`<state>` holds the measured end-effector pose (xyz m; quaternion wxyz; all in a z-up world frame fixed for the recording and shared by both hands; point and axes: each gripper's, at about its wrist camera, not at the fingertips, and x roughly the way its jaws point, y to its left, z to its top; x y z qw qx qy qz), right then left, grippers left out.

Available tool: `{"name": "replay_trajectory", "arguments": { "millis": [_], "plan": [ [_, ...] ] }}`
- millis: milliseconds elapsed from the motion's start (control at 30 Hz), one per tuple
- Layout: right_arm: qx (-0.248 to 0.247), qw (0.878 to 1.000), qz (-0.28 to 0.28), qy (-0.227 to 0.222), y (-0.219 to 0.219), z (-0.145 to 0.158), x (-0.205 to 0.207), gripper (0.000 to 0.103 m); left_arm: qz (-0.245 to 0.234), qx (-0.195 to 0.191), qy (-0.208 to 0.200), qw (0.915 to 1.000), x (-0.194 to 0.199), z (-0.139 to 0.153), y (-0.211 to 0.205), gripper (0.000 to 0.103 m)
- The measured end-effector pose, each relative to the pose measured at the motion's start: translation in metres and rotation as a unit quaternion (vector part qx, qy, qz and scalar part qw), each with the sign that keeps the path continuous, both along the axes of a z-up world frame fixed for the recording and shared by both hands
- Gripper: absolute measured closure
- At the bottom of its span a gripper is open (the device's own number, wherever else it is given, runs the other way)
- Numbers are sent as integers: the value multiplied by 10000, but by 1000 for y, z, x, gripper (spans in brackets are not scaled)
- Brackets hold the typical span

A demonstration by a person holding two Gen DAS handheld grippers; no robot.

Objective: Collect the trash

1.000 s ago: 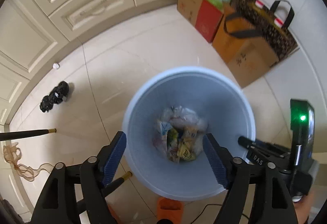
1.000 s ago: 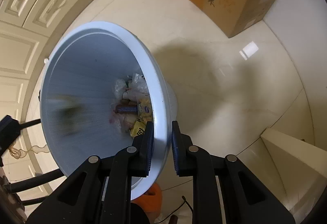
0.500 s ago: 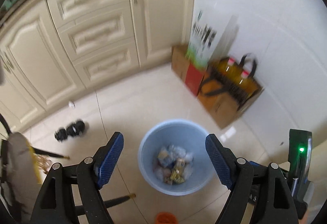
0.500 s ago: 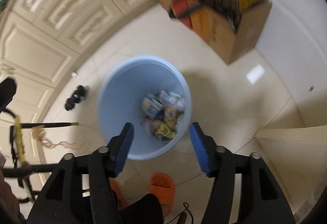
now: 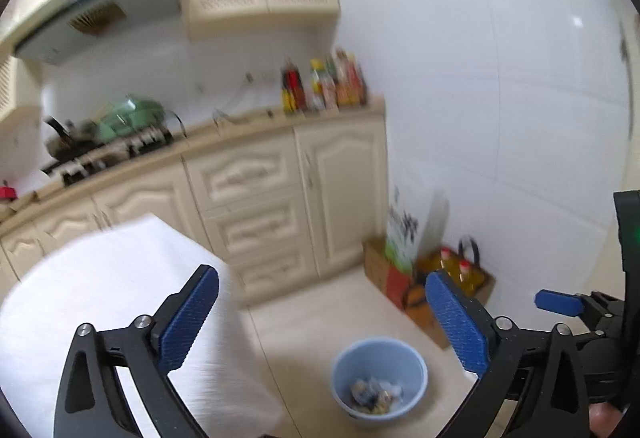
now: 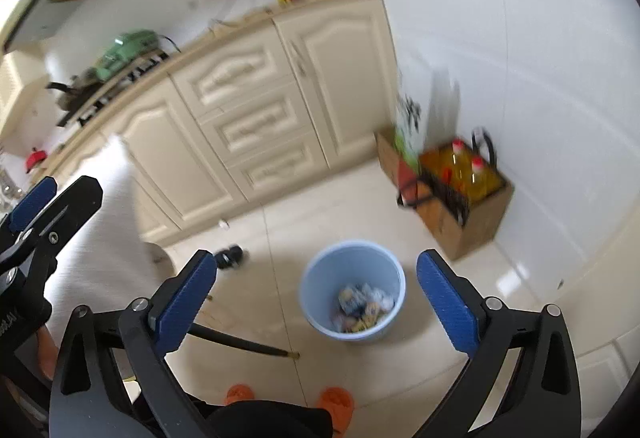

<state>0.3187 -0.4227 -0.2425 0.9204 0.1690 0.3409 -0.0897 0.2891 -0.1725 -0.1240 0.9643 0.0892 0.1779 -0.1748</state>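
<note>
both tools (image 6: 316, 302) lifted away, trash bin (image 6: 352, 296) far below them.

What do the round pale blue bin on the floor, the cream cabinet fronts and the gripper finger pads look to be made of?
Pale blue bin: likely plastic, smooth, thin-walled, uniform colour. Cream cabinet fronts: apparently painted wood or board, with raised moulded panels and a satin look. Blue finger pads: probably rubber or textured plastic, matte with a fine pattern, on black rigid plastic arms.

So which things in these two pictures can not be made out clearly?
- Trash in the bin: both views, too small and blurred to name pieces.
- Bottle labels: both views, motion blur.
- Small dark thing on floor: right view, blurred; in the left view the white cloth hides that spot.
- Left gripper, right gripper: open, empty.
</note>
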Motion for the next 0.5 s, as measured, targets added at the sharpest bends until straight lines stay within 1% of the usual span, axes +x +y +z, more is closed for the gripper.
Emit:
{"name": "replay_trajectory", "arguments": {
  "millis": [33,67,100,133,167,267,400,467,500],
  "plan": [
    [-58,9999,55,-139,8,14,-7,0,108,-54,-164,9998,-19,11,16,1],
    [-135,9993,130,-315,20,31,-15,0,155,-95,-241,9995,-31,19,26,1],
    [-180,9988,176,-418,25,42,-20,0,222,-206,-379,9988,-49,34,42,1],
    [-246,9978,234,-567,34,56,-27,0,303,-269,-466,9981,-67,39,56,1],
    [-340,9960,311,-767,46,74,-35,0,408,-319,-564,9971,-83,50,70,1],
    [-551,9903,494,-1176,74,111,-57,0,744,-480,-774,9931,-133,74,108,1],
    [-790,9787,771,-1729,113,160,-92,0,1057,-658,-746,9894,-204,93,147,1],
    [-876,9729,956,-1916,132,182,-109,0,1079,-769,-777,9881,-244,108,154,1],
    [-911,9702,1038,-1990,140,190,-115,0,1088,-762,-721,9885,-265,114,162,1]
  ]
}}
